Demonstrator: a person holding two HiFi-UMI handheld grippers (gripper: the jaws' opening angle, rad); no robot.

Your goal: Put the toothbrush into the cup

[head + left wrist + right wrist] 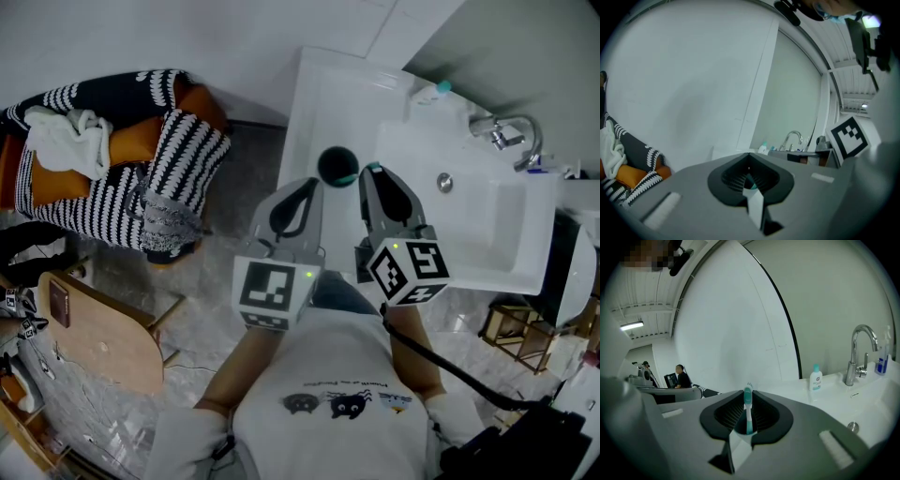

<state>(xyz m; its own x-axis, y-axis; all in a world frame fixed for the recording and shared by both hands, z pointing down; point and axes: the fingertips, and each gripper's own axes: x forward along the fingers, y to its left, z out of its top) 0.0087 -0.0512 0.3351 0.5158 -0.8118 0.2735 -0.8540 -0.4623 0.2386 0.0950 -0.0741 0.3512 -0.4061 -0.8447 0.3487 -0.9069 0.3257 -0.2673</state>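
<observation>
Head view, cup: the dark cup [337, 165] stands upright on the white counter [314, 89], just above frame centre, left of the sink [487, 234]; no brush stands out of it
Head view, right gripper: the right gripper [373, 174] points toward the upper edge of the frame, its tip just right of the cup; a teal bit of the toothbrush [373, 169] shows at that tip
Head view, left gripper: the left gripper [307, 187] lies just below and left of the cup, apart from it

Left gripper view, jaws: drawn together, tips meeting; a small teal speck sits low in the gap, too small to identify; no cup or brush in sight, only wall and a distant tap

Right gripper view, jaws: closed narrow on the toothbrush, which stands upright between them, lower centre of the frame, white neck and teal head clear above the tips
Right gripper view, surroundings: a small bottle [815, 377] and the tap [860, 355] on the counter at the right; the cup is out of frame

Done: the brush is lifted and gripped, close to the cup
Left: judging by this, bring the brush over the cup's mouth, lower it in, open the jaws
</observation>
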